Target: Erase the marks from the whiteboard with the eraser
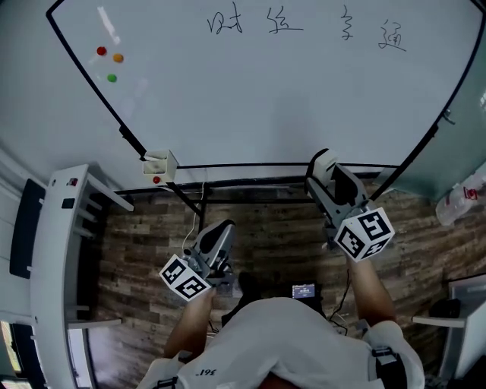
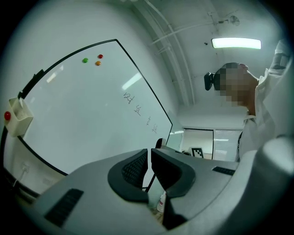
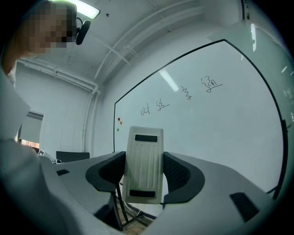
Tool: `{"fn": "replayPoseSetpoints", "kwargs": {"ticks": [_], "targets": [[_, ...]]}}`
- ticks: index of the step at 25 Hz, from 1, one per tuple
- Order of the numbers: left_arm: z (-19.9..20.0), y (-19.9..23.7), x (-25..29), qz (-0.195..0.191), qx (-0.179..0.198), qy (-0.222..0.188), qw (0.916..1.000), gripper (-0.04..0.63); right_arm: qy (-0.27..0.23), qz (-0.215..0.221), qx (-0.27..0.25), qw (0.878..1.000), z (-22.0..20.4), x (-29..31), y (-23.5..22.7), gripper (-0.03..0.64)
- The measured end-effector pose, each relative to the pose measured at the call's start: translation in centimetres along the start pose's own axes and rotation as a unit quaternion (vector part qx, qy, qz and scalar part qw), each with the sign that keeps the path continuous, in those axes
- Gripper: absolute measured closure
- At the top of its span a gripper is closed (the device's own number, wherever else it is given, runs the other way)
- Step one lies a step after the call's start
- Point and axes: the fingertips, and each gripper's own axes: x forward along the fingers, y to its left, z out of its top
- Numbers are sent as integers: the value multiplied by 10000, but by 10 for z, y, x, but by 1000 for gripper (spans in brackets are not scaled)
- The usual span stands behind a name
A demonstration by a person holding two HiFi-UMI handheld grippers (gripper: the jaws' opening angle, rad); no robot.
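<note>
Plainly, the whiteboard [image 1: 266, 106] fills the far half of the scene, its lower edge just beyond both grippers. The right gripper [image 1: 325, 169] is raised toward that edge with its jaws clamped on the long sides of the pale eraser [image 3: 144, 165], which stands upright between them, apart from the board. The left gripper [image 1: 216, 237] hangs lower and nearer the person, its jaws drawn almost together with nothing between them. The marks [image 1: 285, 23], four handwritten groups, run along the far top of the board, well apart from the eraser, so no wiping looks begun. Three small coloured magnets [image 1: 112, 65] sit at the far left. The likely trouble is the grip: the eraser is pinched only by its smooth sides, so pressing it on the board at a slant could twist or slide it out. A long reach to the top row could also leave the pad touching unevenly, smearing rather than clearing.
</note>
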Motion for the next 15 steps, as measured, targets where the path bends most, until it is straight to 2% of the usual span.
{"fn": "replayPoseSetpoints", "kwargs": {"ticks": [9,15], "targets": [[64,83,22,-289,255,42,9992,571,-274,-440,-435,9977,38,102,16,342],[89,120,33,-507,317,106,9982,571,-327,-737,-738,9940,55,148,21,342]]}}
